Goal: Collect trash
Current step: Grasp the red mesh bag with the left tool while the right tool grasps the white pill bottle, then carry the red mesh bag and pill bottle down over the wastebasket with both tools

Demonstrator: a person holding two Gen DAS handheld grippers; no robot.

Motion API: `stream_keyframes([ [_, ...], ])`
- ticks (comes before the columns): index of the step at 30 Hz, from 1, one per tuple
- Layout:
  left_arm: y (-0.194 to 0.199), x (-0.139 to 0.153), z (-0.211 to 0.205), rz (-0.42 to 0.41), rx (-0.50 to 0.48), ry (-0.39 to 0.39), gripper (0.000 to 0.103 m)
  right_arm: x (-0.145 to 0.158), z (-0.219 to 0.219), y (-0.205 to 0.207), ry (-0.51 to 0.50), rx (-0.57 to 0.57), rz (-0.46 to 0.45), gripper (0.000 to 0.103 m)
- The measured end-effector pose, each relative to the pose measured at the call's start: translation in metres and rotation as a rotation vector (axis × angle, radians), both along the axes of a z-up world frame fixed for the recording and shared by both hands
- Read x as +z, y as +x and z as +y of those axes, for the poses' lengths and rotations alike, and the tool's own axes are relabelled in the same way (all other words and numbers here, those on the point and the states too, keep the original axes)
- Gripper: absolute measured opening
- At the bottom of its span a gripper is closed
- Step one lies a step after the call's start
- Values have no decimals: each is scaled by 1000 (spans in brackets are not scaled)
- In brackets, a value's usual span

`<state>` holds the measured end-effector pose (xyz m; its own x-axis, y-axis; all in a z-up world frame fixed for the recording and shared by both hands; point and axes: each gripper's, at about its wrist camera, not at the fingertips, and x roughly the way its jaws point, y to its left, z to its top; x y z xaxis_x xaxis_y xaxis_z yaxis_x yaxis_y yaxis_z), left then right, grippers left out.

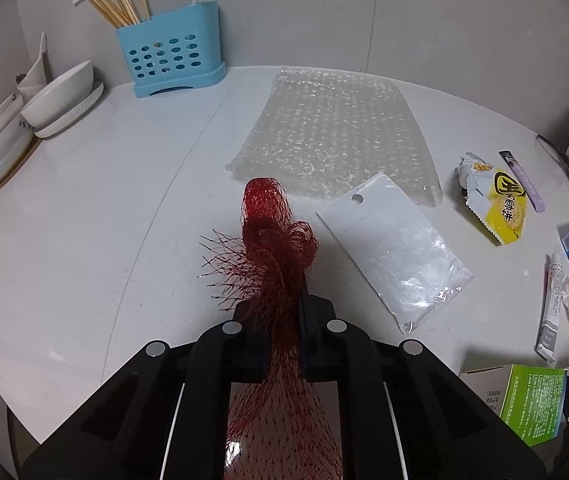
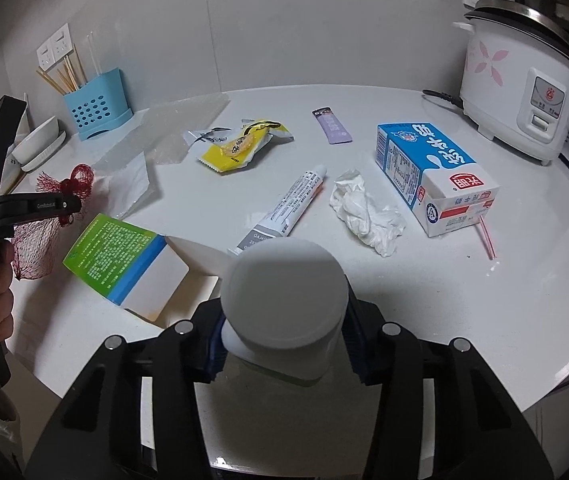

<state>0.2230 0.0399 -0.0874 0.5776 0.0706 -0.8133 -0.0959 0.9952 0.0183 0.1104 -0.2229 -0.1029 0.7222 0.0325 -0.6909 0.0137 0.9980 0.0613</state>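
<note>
My left gripper (image 1: 280, 300) is shut on a red mesh net bag (image 1: 274, 236) and holds it above the white counter (image 1: 84, 220); it also shows in the right wrist view (image 2: 70, 204) at the far left. My right gripper (image 2: 284, 320) is shut on a white round container (image 2: 284, 292) above the counter's near edge. Trash lies on the counter: bubble wrap (image 1: 336, 128), a clear plastic pouch (image 1: 396, 248), a yellow snack wrapper (image 2: 240, 146), a white tube (image 2: 288, 204), a crumpled tissue (image 2: 364, 208), a blue milk carton (image 2: 432, 172), a purple sachet (image 2: 332, 125) and a green box (image 2: 120, 260).
A blue utensil holder (image 1: 174, 56) with chopsticks and stacked white bowls (image 1: 60, 96) stand at the back left. A white rice cooker (image 2: 520, 96) stands at the back right. A pink straw (image 2: 486, 240) lies beside the carton.
</note>
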Motion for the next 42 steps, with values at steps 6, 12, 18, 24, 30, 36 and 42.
stream_keyframes([
  [6, -18, 6, -1, -24, -10, -15, 9, 8, -1, -7, -1, -3, -18, 45],
  [12, -36, 18, 2, -50, -15, -32, 9, 19, -5, -18, 4, -12, -42, 45],
  [18, -70, 36, 2, -101, -36, -53, 9, 32, -4, -38, -8, -8, -81, 45],
  [24, -129, 57, -3, -178, -70, -69, 9, 47, 3, -72, -34, 18, -147, 45],
  [30, -195, 66, -8, -247, -100, -83, 9, 49, 13, -114, -56, 45, -203, 45],
  [36, -255, 55, -17, -287, -132, -91, 9, 26, 20, -158, -39, 89, -215, 45],
  [42, -298, 23, -22, -285, -147, -104, 9, -14, 28, -194, -54, 111, -199, 45],
])
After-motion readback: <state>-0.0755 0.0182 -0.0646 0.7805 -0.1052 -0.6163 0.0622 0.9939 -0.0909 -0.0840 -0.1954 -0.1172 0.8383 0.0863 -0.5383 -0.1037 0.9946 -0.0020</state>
